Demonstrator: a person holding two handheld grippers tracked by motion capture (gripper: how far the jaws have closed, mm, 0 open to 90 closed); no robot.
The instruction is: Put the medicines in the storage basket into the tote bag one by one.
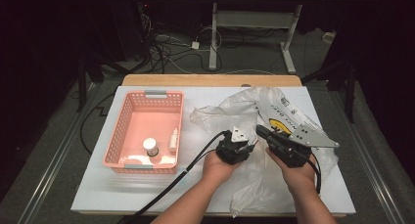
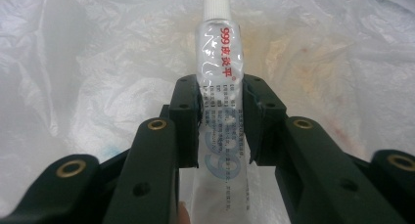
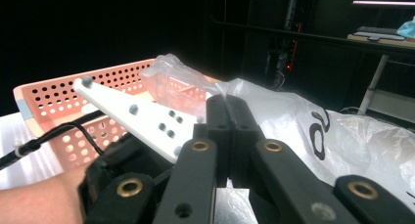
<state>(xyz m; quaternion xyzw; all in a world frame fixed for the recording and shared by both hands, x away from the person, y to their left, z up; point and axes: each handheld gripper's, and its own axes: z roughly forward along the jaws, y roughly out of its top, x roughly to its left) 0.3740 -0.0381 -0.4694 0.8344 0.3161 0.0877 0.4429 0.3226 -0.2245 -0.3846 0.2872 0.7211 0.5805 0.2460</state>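
A white ointment tube (image 2: 222, 53) with red print and a ribbed white cap stands between the pads of my left gripper (image 2: 221, 101), which is shut on its middle, cap pointing away. That left gripper (image 1: 249, 146) hovers over a crumpled clear plastic bag (image 1: 244, 106) at mid-table. Beside it on the right, my right gripper (image 1: 260, 131) is at the bag too. Its jaws (image 3: 227, 104) are pressed together, and bag film (image 3: 313, 131) shows behind and beneath them, so it seems pinched.
A pink perforated basket (image 1: 120, 131) sits on the left of the white table sheet (image 1: 98, 194). It holds a small white-capped bottle (image 1: 150, 146) and a dropper bottle (image 1: 173, 140). Black cables trail off the front edge.
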